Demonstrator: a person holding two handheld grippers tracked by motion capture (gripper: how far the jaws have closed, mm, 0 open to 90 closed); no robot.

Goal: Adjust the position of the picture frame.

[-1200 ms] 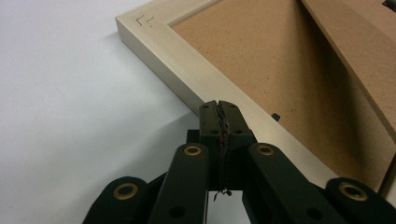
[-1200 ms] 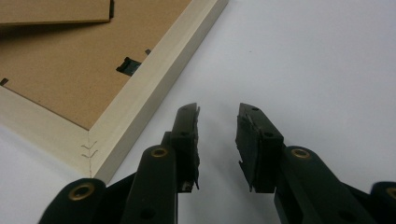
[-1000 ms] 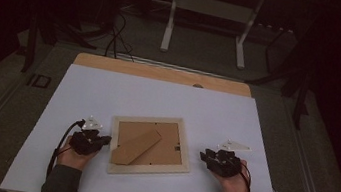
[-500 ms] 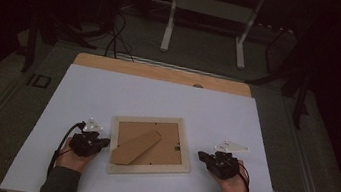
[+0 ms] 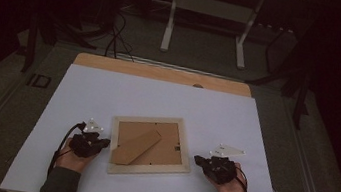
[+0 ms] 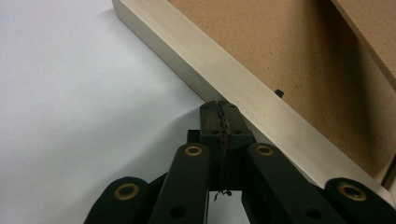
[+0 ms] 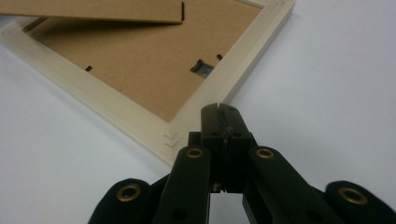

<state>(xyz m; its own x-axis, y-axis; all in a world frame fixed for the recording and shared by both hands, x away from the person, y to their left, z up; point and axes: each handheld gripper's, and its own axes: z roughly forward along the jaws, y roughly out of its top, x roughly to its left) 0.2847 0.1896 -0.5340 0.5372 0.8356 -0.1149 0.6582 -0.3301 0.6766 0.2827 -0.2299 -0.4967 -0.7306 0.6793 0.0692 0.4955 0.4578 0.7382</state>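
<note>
A pale wooden picture frame [image 5: 147, 169] lies face down on the white table, its brown backing board [image 5: 167, 141] up. A brown stand flap [image 5: 136, 146] lies across the board. My left gripper [image 5: 105, 142] is shut, its tips [image 6: 219, 108] right at the frame's left side [image 6: 224, 77], with nothing held. My right gripper [image 5: 197, 159] is shut too, its tips [image 7: 219, 109] close to the frame's near right corner [image 7: 187, 122]. A small metal hanger clip [image 7: 201, 66] sits on the backing board near the right rail.
The white sheet [image 5: 158, 99] covers the table, with a bare wooden strip [image 5: 161, 72] along the far edge. Beyond the table stand a white frame's legs [image 5: 206, 25] and floor cables [image 5: 116, 38] in the dark.
Both grippers have shifted slightly, the right one a little away from the frame. The frame has stayed in place.
</note>
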